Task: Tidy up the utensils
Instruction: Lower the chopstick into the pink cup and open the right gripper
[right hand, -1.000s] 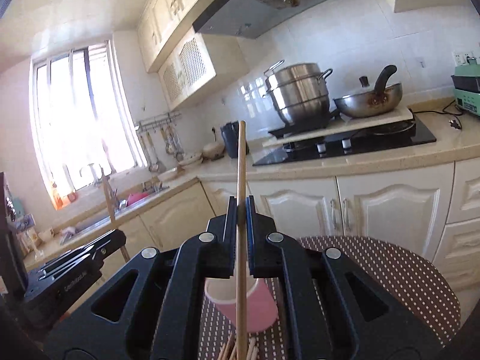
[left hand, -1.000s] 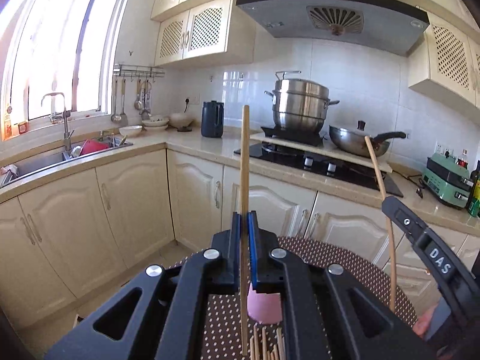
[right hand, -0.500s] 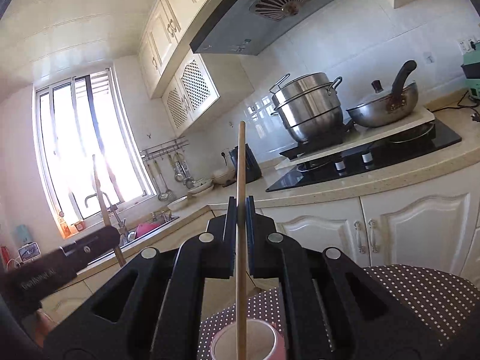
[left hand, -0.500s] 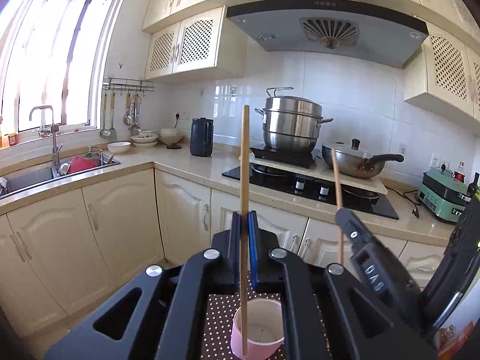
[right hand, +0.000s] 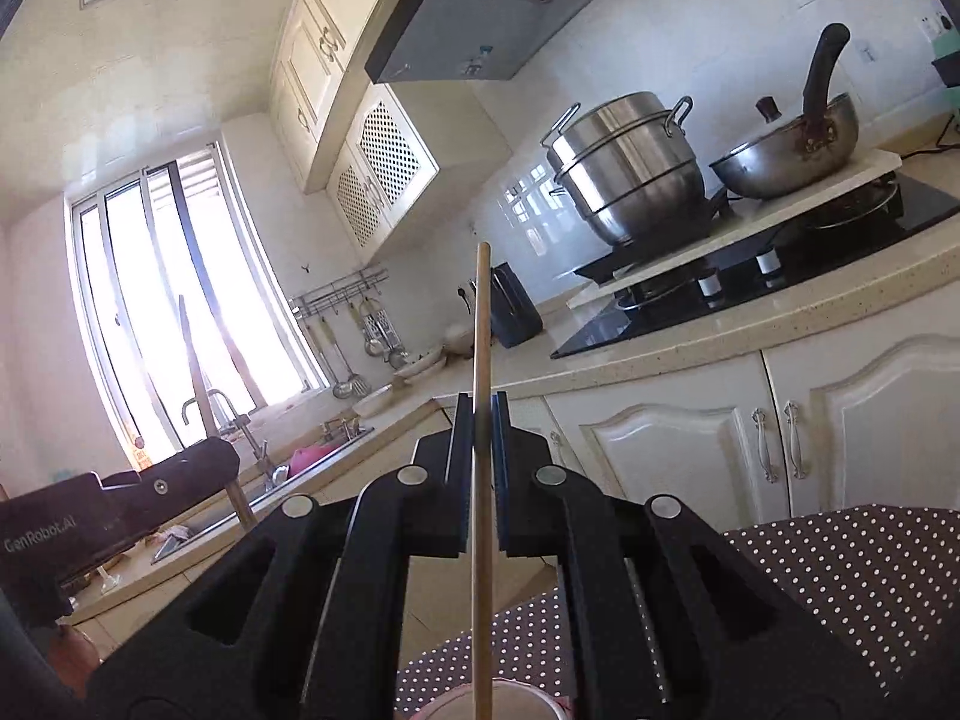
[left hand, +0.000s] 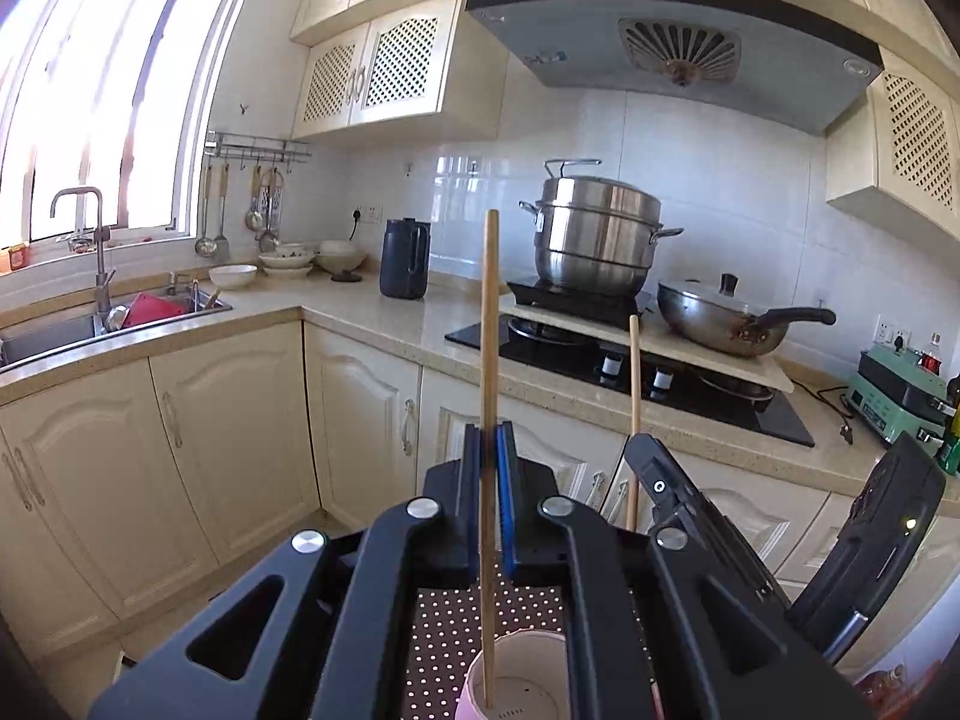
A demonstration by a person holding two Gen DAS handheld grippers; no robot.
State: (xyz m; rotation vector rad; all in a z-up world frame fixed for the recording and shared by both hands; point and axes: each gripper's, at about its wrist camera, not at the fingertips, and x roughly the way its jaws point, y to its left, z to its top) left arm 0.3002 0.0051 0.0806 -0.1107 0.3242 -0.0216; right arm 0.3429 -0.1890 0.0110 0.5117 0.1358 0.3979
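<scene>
My left gripper (left hand: 489, 456) is shut on a wooden chopstick (left hand: 489, 324) that stands upright, its lower end inside the pink cup (left hand: 519, 684) right below. My right gripper (right hand: 477, 426) is shut on a second upright chopstick (right hand: 482, 330), whose lower end reaches the rim of the same pink cup (right hand: 510, 699). In the left wrist view the right gripper (left hand: 651, 462) and its chopstick (left hand: 633, 384) stand close on the right. In the right wrist view the left gripper (right hand: 180, 474) and its chopstick (right hand: 195, 360) show at the left.
The cup stands on a round table with a brown polka-dot cloth (right hand: 840, 564). Behind run cream cabinets (left hand: 228, 420), a counter with a sink (left hand: 60, 330), a black hob (left hand: 630, 366) bearing a steel pot (left hand: 594, 234) and a wok (left hand: 726, 318).
Both grippers have drawn together over the pink cup, which slid under them; the left chopstick's lower end has gone into the cup. The loose chopsticks on the cloth have left both views.
</scene>
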